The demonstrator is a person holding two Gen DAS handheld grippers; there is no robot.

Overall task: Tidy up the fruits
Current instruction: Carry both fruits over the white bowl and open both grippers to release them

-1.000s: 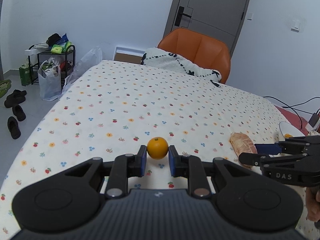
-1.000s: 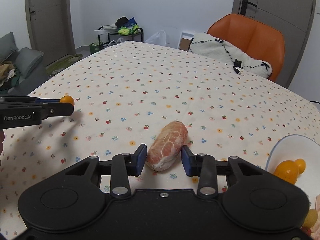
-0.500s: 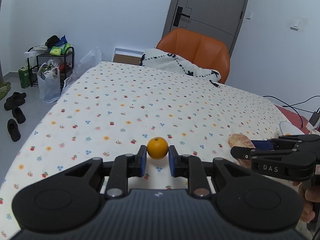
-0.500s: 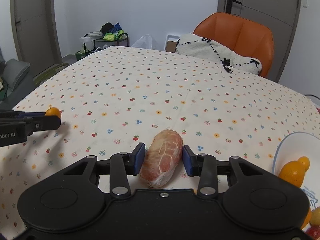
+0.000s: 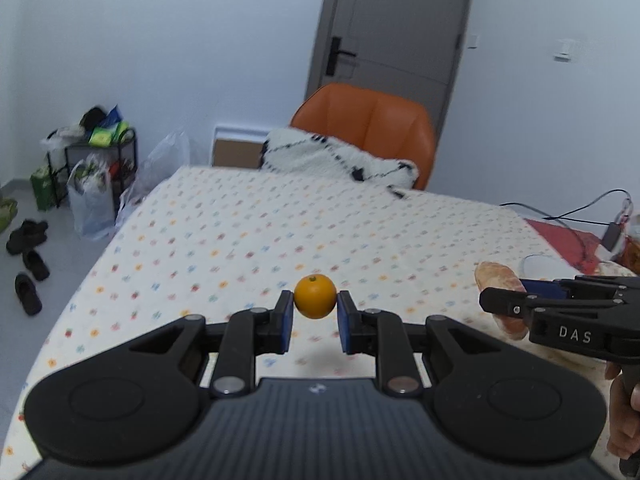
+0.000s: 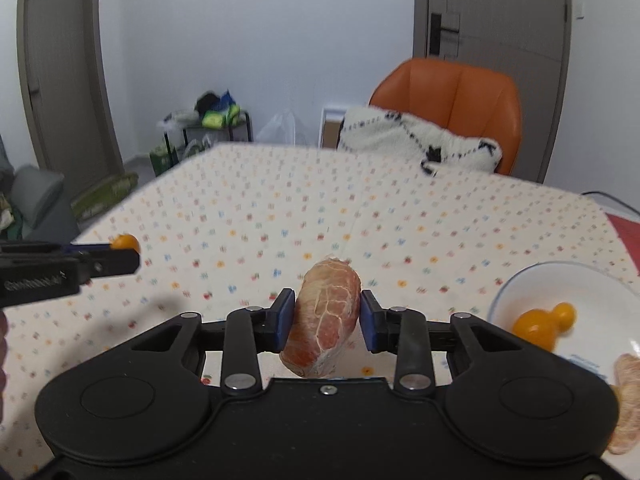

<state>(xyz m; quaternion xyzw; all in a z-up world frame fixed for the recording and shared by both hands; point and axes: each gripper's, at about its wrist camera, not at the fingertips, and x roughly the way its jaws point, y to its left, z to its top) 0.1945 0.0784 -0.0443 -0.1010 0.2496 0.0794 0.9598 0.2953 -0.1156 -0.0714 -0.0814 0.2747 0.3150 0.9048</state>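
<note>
the left gripper (image 5: 315,322) points forward and a little downward, its blue pads (image 5: 286,322) clamped on a small orange (image 5: 315,296) held clear of the surface below. the right gripper (image 6: 323,322) tilts down likewise — its jaws have just been closing, and the pads (image 6: 285,322) press both sides of a peeled pinkish fruit (image 6: 326,322). a hand (image 5: 622,420) grips the right gripper's handle.

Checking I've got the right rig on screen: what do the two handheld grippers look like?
Both are matte black, with ribbed bodies, round side pads, silver rivets and blue finger pads. The left gripper shows white "GenRobot.AI" lettering on its side; the right gripper reads "DAS". No cables or sleeves are visible.
</note>
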